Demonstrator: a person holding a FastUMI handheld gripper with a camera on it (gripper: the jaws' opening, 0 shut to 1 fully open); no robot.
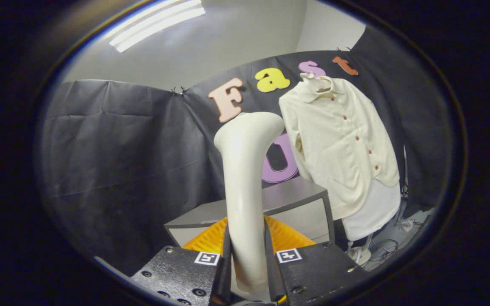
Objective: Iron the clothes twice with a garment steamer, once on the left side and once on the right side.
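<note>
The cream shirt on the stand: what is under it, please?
Under the cream shirt a white underlayer hangs out below its hem, and a stand foot with cables shows lower. The gripper holds the steamer. The shirt covers the stand's upper part.

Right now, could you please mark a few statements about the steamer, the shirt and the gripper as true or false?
1. The gripper is shut on the cream garment steamer. True.
2. The cream shirt lies flat on the grey cabinet. False: it hangs upright beside the cabinet, against the black wall.
3. The steamer's head touches the shirt. False: it stands apart from the shirt, not yet on the fabric.
4. An orange ribbed thing sits just beyond the fingers. True.
5. The shirt has reddish buttons down its front. True.
</note>
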